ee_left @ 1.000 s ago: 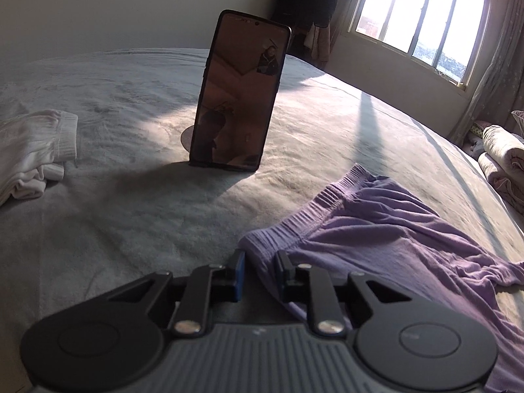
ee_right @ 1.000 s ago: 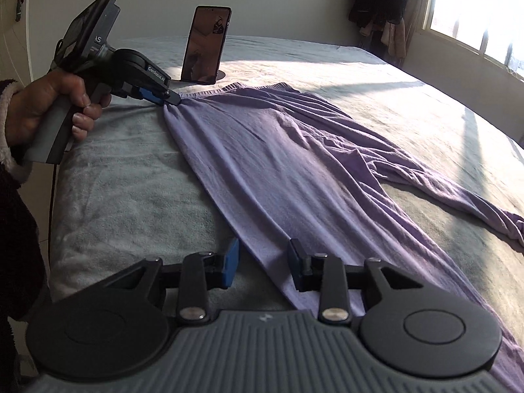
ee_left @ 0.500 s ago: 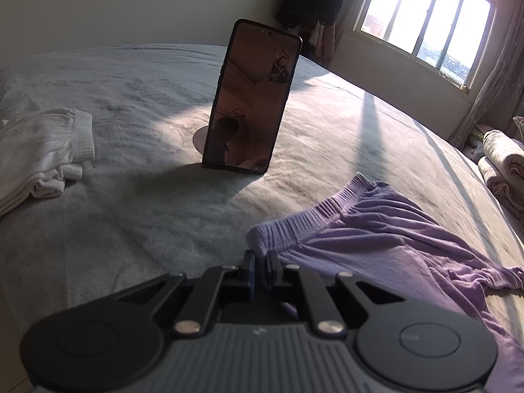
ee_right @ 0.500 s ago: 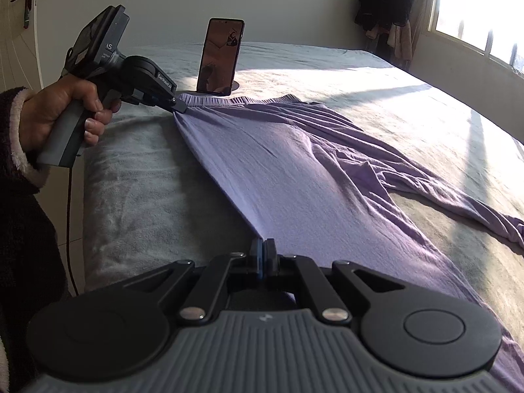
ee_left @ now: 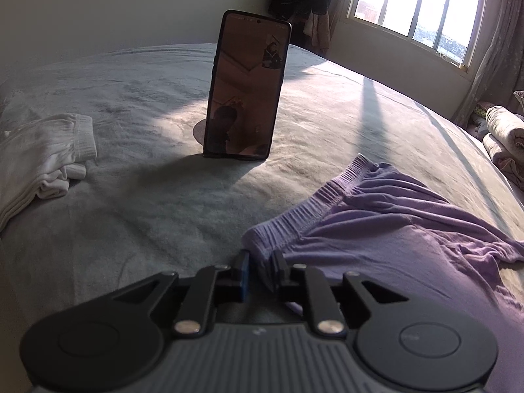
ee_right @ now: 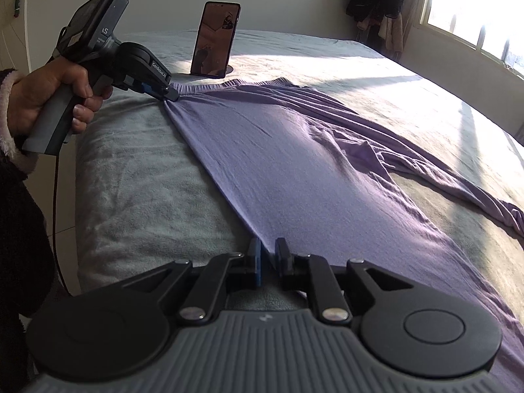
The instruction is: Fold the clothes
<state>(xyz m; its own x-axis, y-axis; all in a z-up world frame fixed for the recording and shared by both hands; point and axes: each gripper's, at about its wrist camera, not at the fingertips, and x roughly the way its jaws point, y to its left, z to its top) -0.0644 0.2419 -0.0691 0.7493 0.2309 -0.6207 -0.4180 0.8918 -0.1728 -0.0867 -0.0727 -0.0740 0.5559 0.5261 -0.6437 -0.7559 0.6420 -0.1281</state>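
Observation:
Purple trousers with an elastic waistband lie spread along the grey bed. My left gripper, held by a hand, is shut on the near corner of the waistband. In the left wrist view that gripper has the bunched waistband of the trousers pinched between its fingers. My right gripper is shut on the near side edge further down the leg. The edge runs taut between the two grippers. The far leg trails off crumpled to the right.
A dark phone stands upright on a round stand just beyond the waistband. A folded white garment lies at the left of the bed. Rolled bedding sits at the far right under the window. The bed's edge drops off at the left.
Both grippers went from open to shut on the near edge of the purple trousers. That edge now runs straighter and tauter between them.

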